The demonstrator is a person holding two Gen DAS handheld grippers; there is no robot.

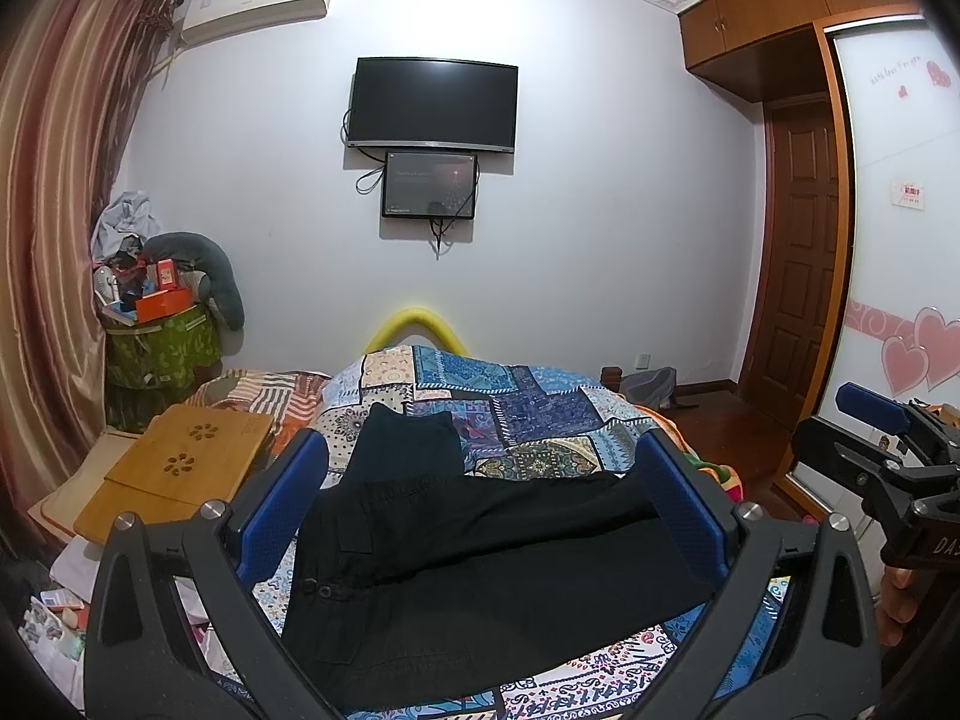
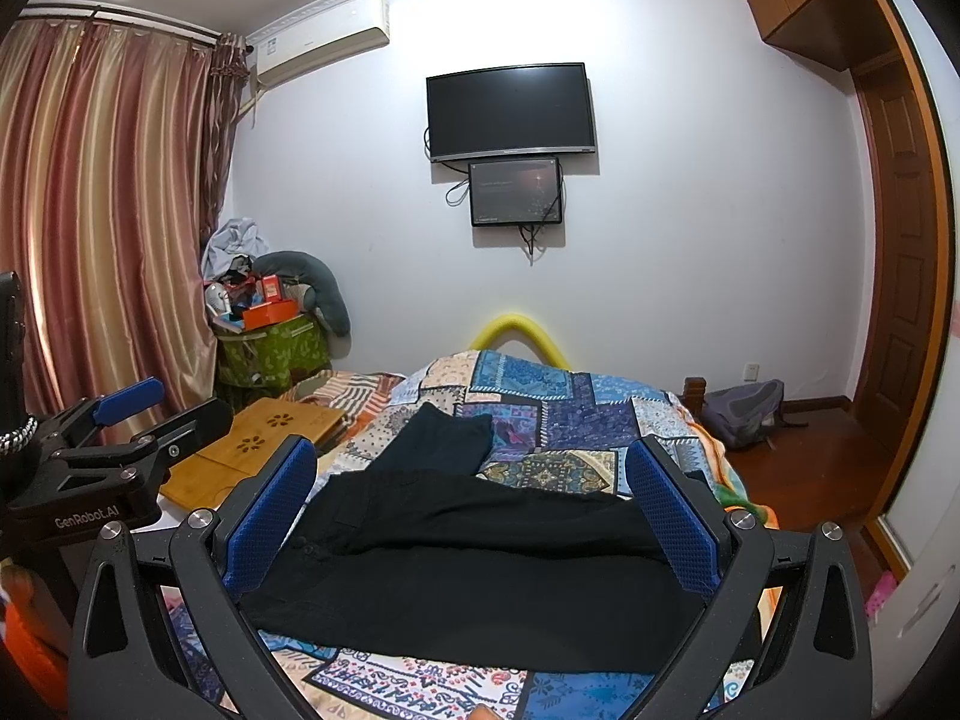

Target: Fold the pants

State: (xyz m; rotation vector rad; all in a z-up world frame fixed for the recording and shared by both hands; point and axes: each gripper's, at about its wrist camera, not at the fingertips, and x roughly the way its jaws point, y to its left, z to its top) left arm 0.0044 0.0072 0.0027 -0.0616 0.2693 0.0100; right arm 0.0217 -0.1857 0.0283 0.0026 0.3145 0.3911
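- Both views are evenly lit, with a bright patch high on the white wall (image 2: 660, 240) near the ceiling; its source is out of frame.
- The black pants (image 1: 480, 552) read as a near-featureless dark mass, with folds barely visible.
- Faint glare streaks the TV screen (image 1: 432, 105).
- Fisheye distortion bows the curtains (image 2: 102, 210) and wardrobe (image 1: 840, 180); all 4 corners vignette to black.
- Focus is sharp at center, softer toward the edges.
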